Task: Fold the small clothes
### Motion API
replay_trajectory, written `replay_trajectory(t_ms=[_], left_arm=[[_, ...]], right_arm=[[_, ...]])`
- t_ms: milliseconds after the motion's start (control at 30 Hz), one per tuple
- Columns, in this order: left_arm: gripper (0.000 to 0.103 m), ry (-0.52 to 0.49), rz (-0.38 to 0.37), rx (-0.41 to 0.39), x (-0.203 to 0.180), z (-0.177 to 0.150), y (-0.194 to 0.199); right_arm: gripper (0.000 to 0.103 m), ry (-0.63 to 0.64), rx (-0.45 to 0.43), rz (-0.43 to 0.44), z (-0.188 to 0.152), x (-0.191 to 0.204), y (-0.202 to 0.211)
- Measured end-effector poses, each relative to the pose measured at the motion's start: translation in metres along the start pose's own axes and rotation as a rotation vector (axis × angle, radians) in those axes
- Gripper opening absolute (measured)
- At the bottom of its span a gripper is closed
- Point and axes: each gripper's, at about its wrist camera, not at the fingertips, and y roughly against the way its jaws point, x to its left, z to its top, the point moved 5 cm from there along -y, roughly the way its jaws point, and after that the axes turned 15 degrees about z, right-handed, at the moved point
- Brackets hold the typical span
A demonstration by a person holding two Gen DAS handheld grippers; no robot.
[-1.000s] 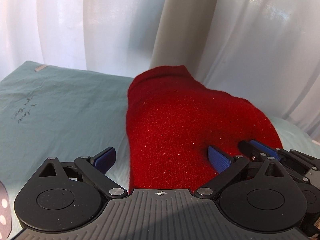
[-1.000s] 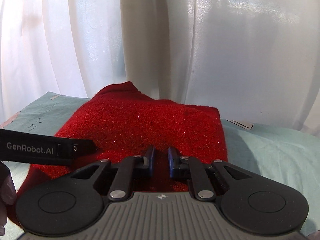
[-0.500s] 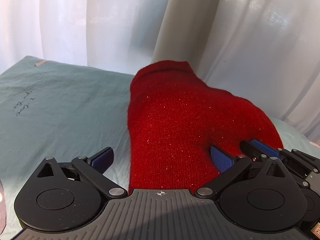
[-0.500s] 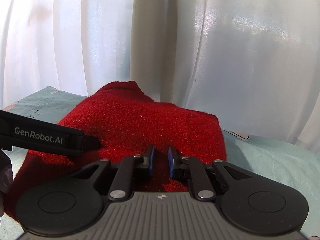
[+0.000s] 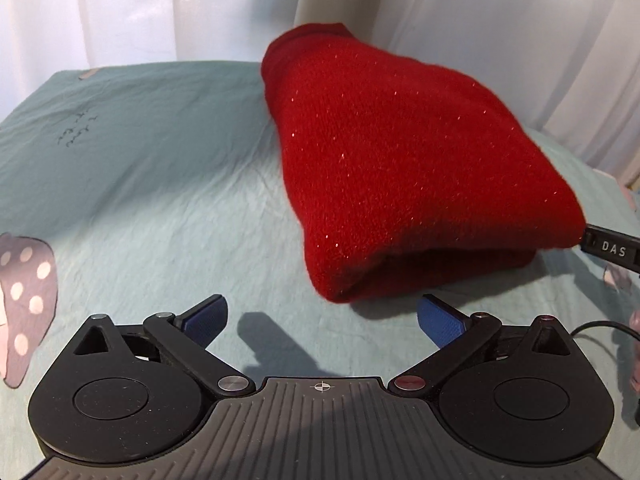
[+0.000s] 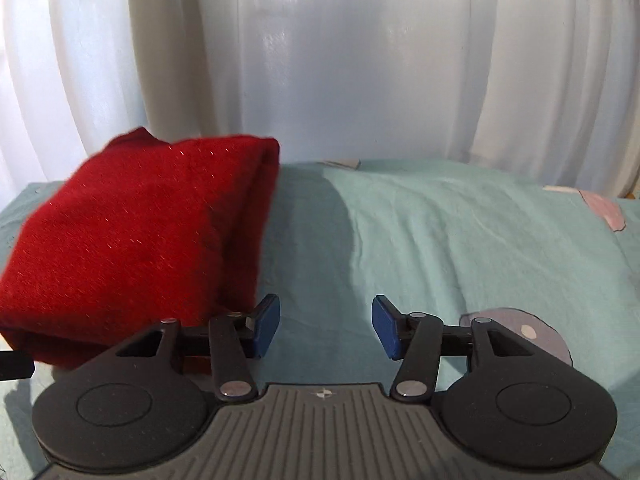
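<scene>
Fold judged complete: red knit [image 5: 408, 168] lies doubled on the sheet [image 5: 160, 184], at 1 o'clock of the left gripper [image 5: 322, 318] and 10 o'clock of the right gripper [image 6: 325, 326]. Both jaws spread, empty. Next likely needs another garment (polka-dot cloth [image 5: 24, 300], cut off at frame edge).

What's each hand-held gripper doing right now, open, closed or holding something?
Left hand-held gripper: open, holding nothing.
Right hand-held gripper: open, holding nothing, beside the red garment.
</scene>
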Motion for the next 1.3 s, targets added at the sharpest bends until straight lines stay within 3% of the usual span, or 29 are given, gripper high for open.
replay_trajectory(t_ms=[100,200,467,600,700,833,900,933,967,1100,1133,1300], left_arm=[[0.103,0.048,0.005,-0.002,0.001,0.01,-0.006],[0.103,0.099,0.037,-0.006,0.007,0.022,-0.013],[0.103,0.07,0.06,-0.022,0.009,0.027,-0.013],[0.103,0.079,0.051,-0.011,0.011,0.028,-0.015],[0.103,0.069,0.077,-0.033,0.018,0.03,-0.015],[0.103,0.084,0.073,-0.025,0.03,0.028,-0.013],[0.103,0.084,0.079,-0.032,0.034,0.024,-0.006],[0.103,0.083,0.089,-0.033,0.034,0.021,-0.002],[0.103,0.083,0.101,-0.027,0.035,0.017,0.002],[0.103,0.059,0.053,0.045,0.031,-0.004,0.016],[0.103,0.048,0.027,0.07,0.027,-0.012,0.02],[0.103,-0.005,-0.024,0.13,0.012,-0.037,0.042]], right_arm=[[0.051,-0.004,0.027,0.054,-0.001,0.003,-0.01],[0.048,0.018,0.047,0.051,-0.002,0.007,-0.021],[0.034,0.02,0.098,0.097,-0.001,0.016,-0.032],[0.032,0.036,0.119,0.092,-0.004,0.018,-0.037],[0.019,0.048,0.161,0.146,-0.005,0.028,-0.038],[0.018,0.097,0.197,0.182,-0.011,0.042,-0.032],[0.022,0.056,0.207,0.185,-0.014,0.041,-0.023],[0.035,0.043,0.215,0.178,-0.016,0.04,-0.018],[0.054,0.032,0.226,0.171,-0.018,0.039,-0.013],[0.082,0.044,0.252,0.161,-0.032,0.044,0.015],[0.096,0.048,0.259,0.153,-0.036,0.048,0.021],[0.099,0.035,0.328,0.114,-0.056,0.071,0.046]])
